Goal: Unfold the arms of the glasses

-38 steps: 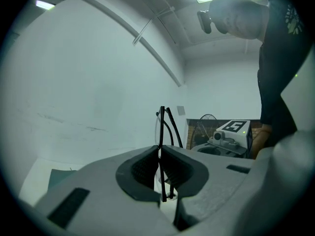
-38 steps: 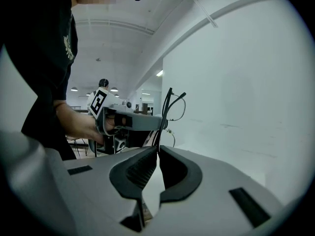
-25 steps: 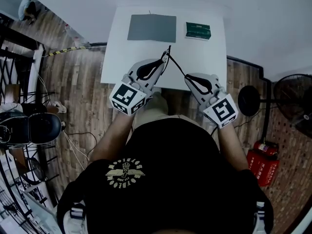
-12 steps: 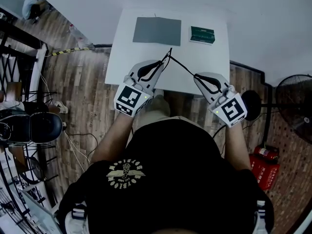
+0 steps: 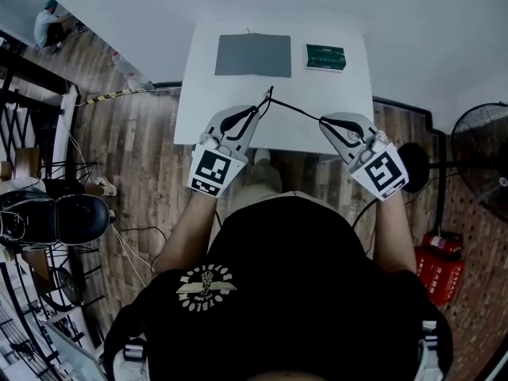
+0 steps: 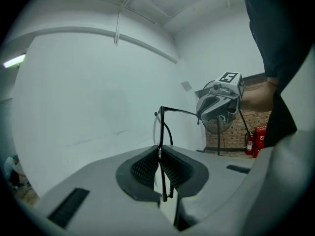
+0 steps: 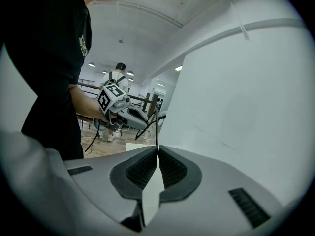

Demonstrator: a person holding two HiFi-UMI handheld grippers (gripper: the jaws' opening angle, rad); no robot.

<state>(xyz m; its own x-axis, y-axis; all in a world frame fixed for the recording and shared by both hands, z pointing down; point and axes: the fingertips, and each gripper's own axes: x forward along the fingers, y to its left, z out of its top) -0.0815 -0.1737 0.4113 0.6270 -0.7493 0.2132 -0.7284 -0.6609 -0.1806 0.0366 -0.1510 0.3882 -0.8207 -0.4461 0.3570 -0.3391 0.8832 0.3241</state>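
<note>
Thin black glasses (image 5: 287,108) hang above the near edge of the white table (image 5: 349,94), held between both grippers. My left gripper (image 5: 260,109) is shut on the front frame (image 6: 160,132), which stands upright between its pads. One arm (image 6: 179,111) runs out from the frame's top corner to my right gripper (image 5: 324,121), which is shut on the arm's end (image 7: 157,132). In the left gripper view the right gripper (image 6: 216,104) shows at the arm's far end. The left gripper (image 7: 123,109) shows across in the right gripper view. The second arm curves behind the frame.
A grey mat (image 5: 252,55) and a green box (image 5: 326,56) lie at the table's far side. A black fan (image 5: 480,153) and a red fire extinguisher (image 5: 439,272) stand on the wooden floor to the right. An office chair (image 5: 55,217) is at the left.
The right gripper has drawn away to the right with the arm's end, and the arm now stands out wider from the frame. Both grippers rolled a little.
</note>
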